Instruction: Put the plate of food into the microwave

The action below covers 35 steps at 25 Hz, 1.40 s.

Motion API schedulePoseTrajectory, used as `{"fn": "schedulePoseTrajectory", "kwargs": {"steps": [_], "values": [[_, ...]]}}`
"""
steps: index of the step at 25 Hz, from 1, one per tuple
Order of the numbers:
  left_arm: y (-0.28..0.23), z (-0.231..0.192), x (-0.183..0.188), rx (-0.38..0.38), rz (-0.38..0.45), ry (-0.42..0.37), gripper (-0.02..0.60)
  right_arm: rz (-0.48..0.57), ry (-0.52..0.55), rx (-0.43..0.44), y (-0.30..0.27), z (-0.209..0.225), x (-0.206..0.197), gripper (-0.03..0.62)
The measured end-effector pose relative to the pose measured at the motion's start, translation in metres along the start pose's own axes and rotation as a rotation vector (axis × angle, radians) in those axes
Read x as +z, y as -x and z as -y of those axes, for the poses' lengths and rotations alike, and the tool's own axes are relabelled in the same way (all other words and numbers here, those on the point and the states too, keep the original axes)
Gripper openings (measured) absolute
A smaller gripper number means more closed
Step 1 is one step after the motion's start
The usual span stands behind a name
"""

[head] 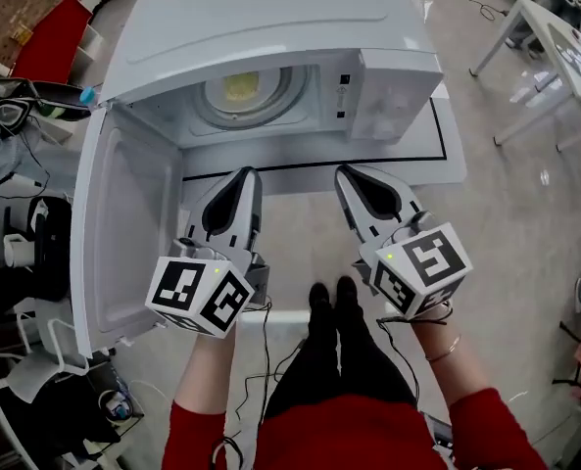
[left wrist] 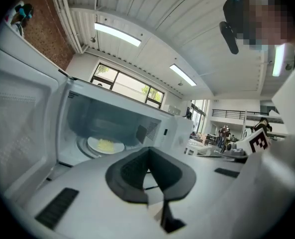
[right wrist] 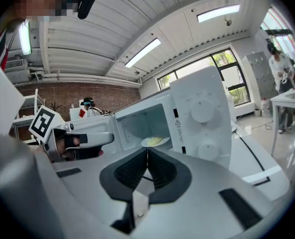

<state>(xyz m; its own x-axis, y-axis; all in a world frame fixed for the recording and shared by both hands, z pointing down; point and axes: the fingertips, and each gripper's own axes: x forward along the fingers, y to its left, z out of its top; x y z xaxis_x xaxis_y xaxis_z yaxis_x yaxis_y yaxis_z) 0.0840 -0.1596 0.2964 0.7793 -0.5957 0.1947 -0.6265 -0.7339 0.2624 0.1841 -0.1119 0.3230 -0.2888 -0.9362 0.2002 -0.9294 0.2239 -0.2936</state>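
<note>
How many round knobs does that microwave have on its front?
2. Both sit on the microwave's control panel: the upper knob, and the lower knob straight beneath it. None seems hidden.

The left gripper point(head: 243, 176) and the right gripper point(head: 349, 172) were held side by side and apart, both pointing forward, away from the body. The jaws of each gripper were pressed together, with nothing between them. The left marker cube point(head: 200, 295) and the right marker cube point(head: 425, 267) faced the head camera. Both forearms extended forward, bare below red sleeves point(head: 194, 437).
</note>
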Motion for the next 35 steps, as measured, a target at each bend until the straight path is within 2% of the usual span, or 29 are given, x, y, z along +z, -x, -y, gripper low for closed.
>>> {"fn": "schedulePoseTrajectory", "kwargs": {"steps": [3, 8, 14, 20, 30, 35], "values": [[0.023, 0.025, -0.006, -0.013, -0.031, 0.012, 0.009, -0.01, -0.032, 0.004, 0.033, -0.015, -0.001, 0.015], [0.052, 0.032, -0.008, -0.037, -0.04, -0.019, 0.009, -0.026, -0.03, 0.003, 0.058, -0.039, -0.003, 0.015], [0.085, 0.054, -0.006, -0.041, -0.018, 0.001, 0.009, -0.007, -0.01, -0.018, 0.09, -0.049, 0.001, 0.015], [0.092, 0.067, -0.002, -0.036, 0.016, 0.03, 0.009, 0.012, 0.022, -0.01, 0.098, -0.054, 0.008, 0.015], [0.1, 0.091, -0.002, -0.04, 0.028, -0.074, 0.008, 0.069, 0.077, 0.018, 0.115, -0.063, 0.019, 0.014], [0.102, 0.094, -0.005, -0.031, 0.024, -0.08, 0.009, 0.077, 0.112, 0.015, 0.124, -0.062, 0.019, 0.014]]}}
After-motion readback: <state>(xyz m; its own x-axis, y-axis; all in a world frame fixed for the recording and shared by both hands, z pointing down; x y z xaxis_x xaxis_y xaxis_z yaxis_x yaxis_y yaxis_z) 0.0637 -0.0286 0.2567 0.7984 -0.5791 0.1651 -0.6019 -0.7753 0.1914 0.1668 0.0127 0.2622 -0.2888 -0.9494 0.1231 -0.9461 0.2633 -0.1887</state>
